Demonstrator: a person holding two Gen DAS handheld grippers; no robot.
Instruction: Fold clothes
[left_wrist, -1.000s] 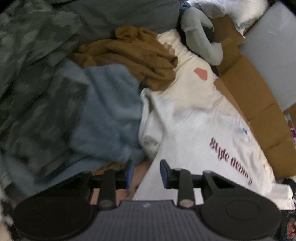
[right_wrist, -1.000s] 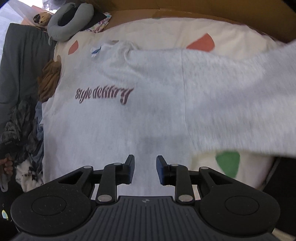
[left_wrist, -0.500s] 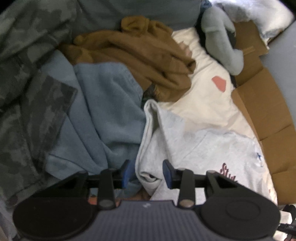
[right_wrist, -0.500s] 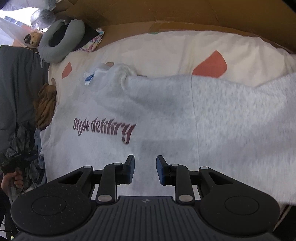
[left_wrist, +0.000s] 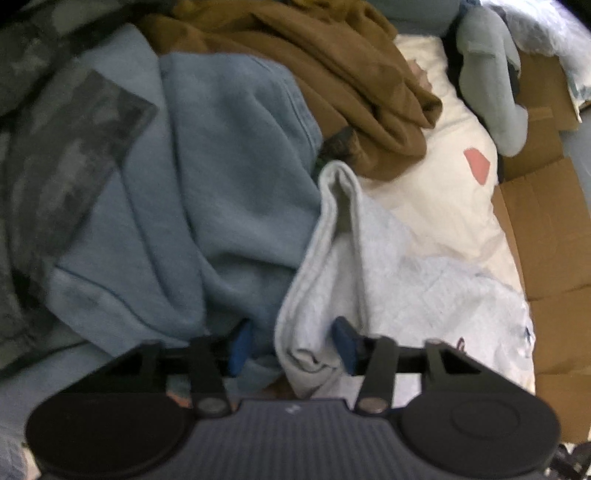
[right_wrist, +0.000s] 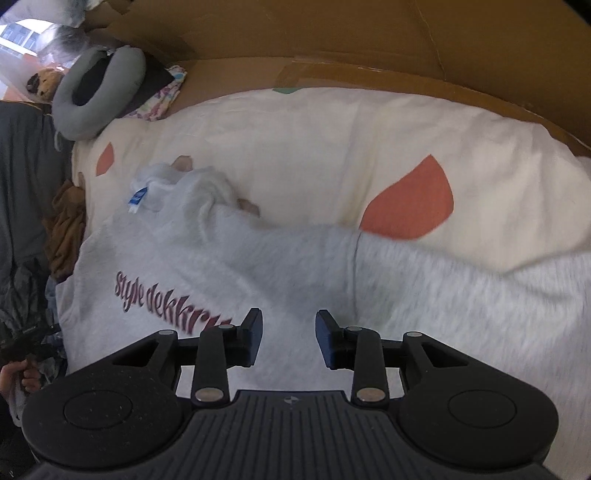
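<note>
A light grey sweatshirt (right_wrist: 229, 266) with a dark red print (right_wrist: 162, 299) lies spread on a cream bedcover (right_wrist: 332, 147). One sleeve (right_wrist: 461, 306) runs off to the right. My right gripper (right_wrist: 289, 339) hovers over the sweatshirt's chest; its jaws are opening and nothing is between them. In the left wrist view the other sleeve (left_wrist: 332, 236) lies bunched, with its cuff end between the jaws of my left gripper (left_wrist: 291, 345). The right pad touches the cuff; the left pad stands apart from it, so the gripper is open.
A blue garment (left_wrist: 221, 166), a brown one (left_wrist: 332, 66) and a camouflage one (left_wrist: 66, 140) are heaped left of the sleeve. A grey neck pillow (right_wrist: 96, 99) lies at the bed's far corner. Cardboard (right_wrist: 369, 37) lines the far side. A hand (right_wrist: 18, 380) shows at lower left.
My left gripper came down and forward onto the bunched sleeve, whose cuff now sits between its jaws. My right gripper slid across the sweatshirt towards the print, and its jaws stand wider.
</note>
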